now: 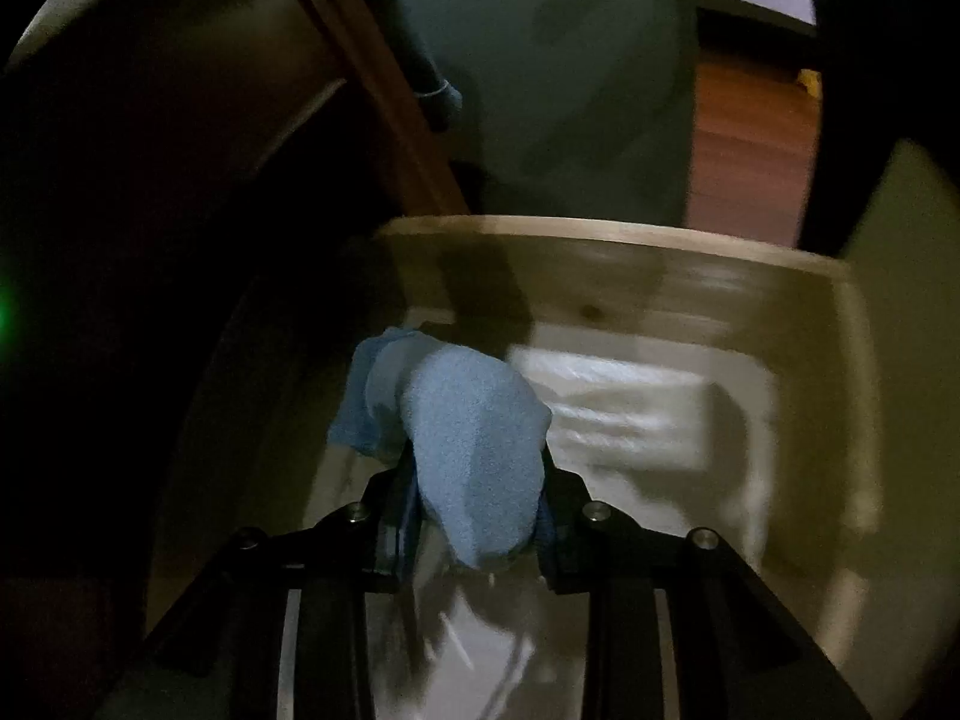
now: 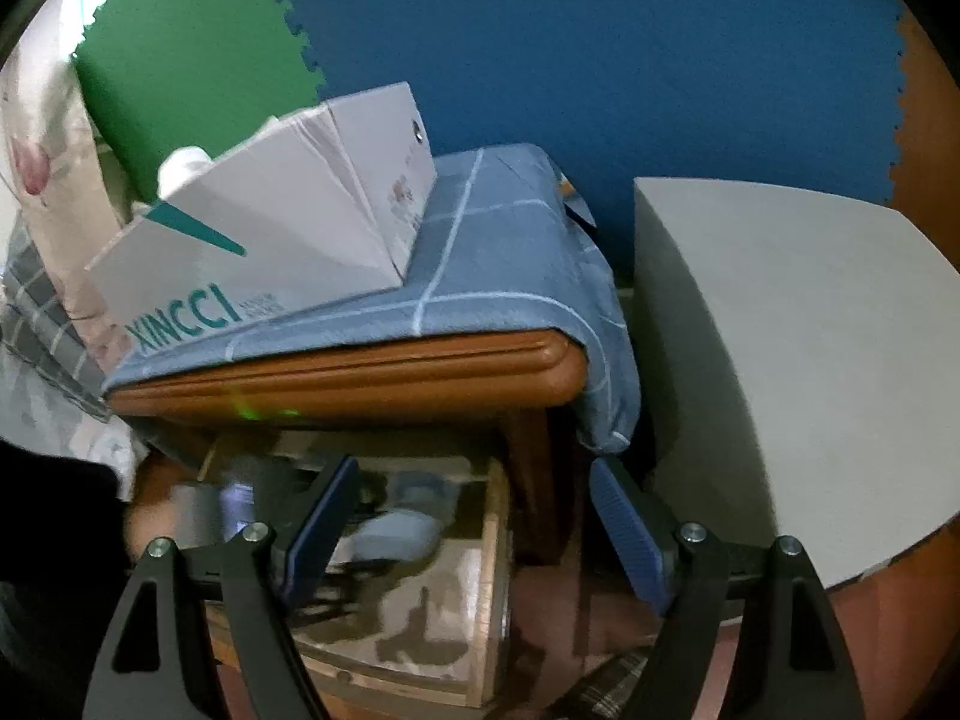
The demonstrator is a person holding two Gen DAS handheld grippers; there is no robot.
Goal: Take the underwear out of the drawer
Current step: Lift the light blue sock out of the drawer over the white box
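Observation:
In the left wrist view a bunched light blue piece of underwear [image 1: 468, 444] sits between the black fingers of my left gripper [image 1: 477, 480], which is shut on it; the cloth hides the fingertips. It hangs over the open pale wooden drawer [image 1: 600, 237]. The right wrist view looks down on the same drawer [image 2: 480, 588], where the blue underwear [image 2: 390, 534] shows blurred. My right gripper [image 2: 474, 510] hovers above the drawer's front with its blue pads [image 2: 627, 525] wide apart and nothing between them.
A white folded item [image 1: 630, 402] lies on the drawer floor. On the nightstand's top [image 2: 360, 369] a blue checked cloth [image 2: 498, 252] carries a white carton [image 2: 270, 228]. A grey block [image 2: 780, 348] stands to the right, and blue and green foam mats [image 2: 600, 48] lie behind.

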